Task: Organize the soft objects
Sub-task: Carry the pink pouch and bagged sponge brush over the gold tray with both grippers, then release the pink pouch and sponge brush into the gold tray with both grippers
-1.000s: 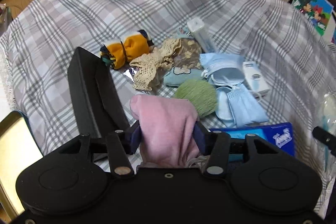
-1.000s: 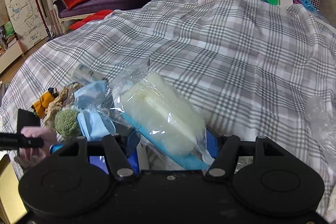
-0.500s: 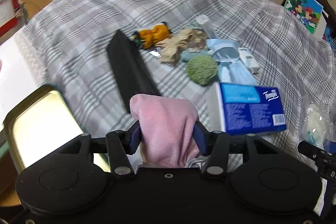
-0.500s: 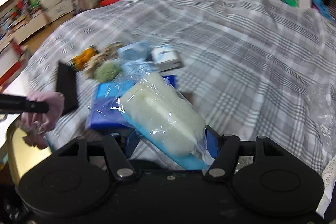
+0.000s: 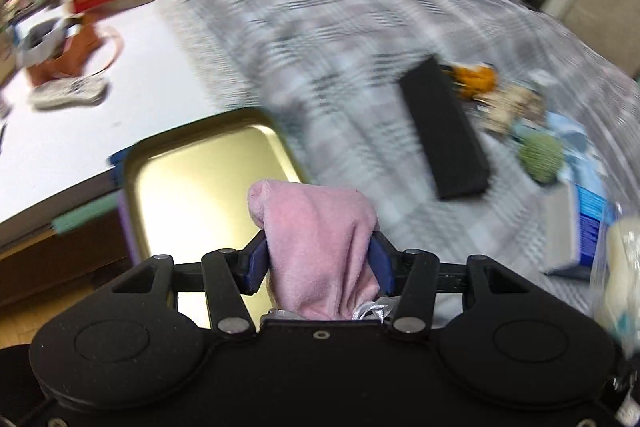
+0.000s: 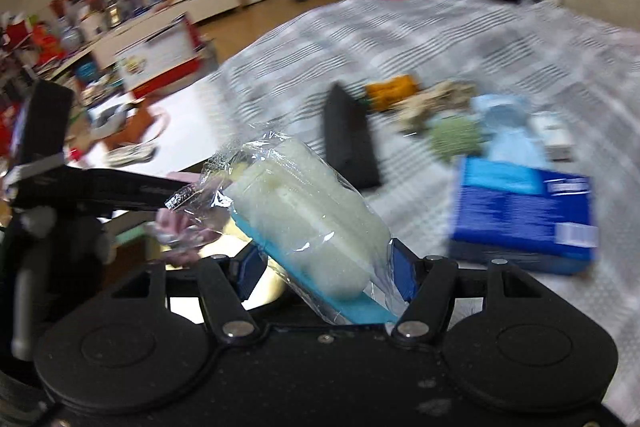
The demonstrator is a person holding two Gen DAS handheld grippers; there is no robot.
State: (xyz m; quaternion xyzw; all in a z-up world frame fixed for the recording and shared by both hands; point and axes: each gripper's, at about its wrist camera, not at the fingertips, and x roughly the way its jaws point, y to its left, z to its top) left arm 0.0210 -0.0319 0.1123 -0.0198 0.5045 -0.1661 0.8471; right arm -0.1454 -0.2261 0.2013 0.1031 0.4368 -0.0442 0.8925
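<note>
A pink cloth (image 5: 320,243) sits above a gold tray (image 5: 192,179); grey-and-white plaid bedspread (image 5: 320,27) carries a black block (image 5: 442,131), green ball (image 5: 540,157) and blue tissue box (image 6: 524,215); a white-and-blue sponge (image 6: 316,223) is clear-wrapped.

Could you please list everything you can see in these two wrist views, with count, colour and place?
pink cloth: one, pink, clamped in left gripper
wrapped sponge: one, white and blue, clamped in right gripper
tray: one, gold, below left gripper
black case: one, black, on plaid cloth
green ball: one, green, beside case
tissue box: one, blue, on plaid cloth
plaid cloth: one, grey
left gripper: shut
right gripper: shut
</note>
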